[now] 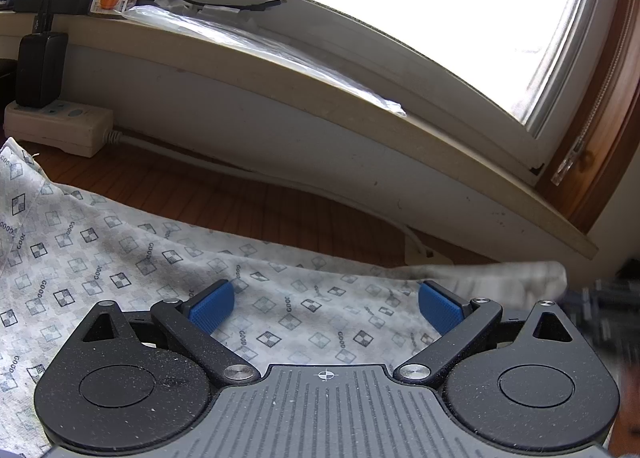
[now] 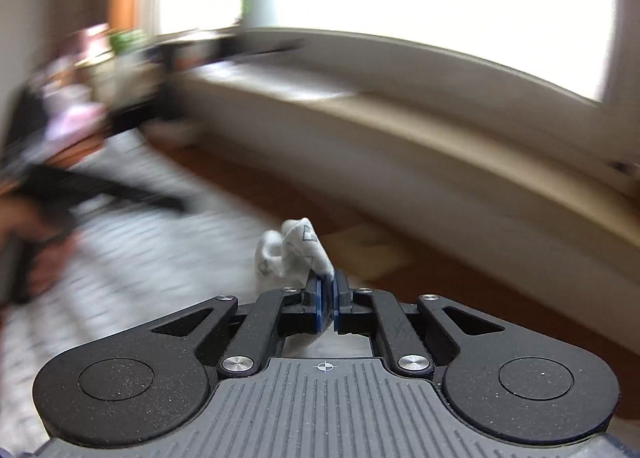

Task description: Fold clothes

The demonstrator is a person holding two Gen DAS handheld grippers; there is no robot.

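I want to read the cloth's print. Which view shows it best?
The left wrist view: the cloth lies spread out and sharp there, with checkered squares and the word GOOD legible. The right wrist view shows only a bunched corner pinched in the right tool; the rest is blurred.

Left gripper (image 1: 326,302) held with jaws spread wide, blue pads (image 1: 212,306) well apart, nothing pinched, right gripper (image 2: 327,300) angled downward, jaws clamped together on a bunched fold of cloth (image 2: 298,254).
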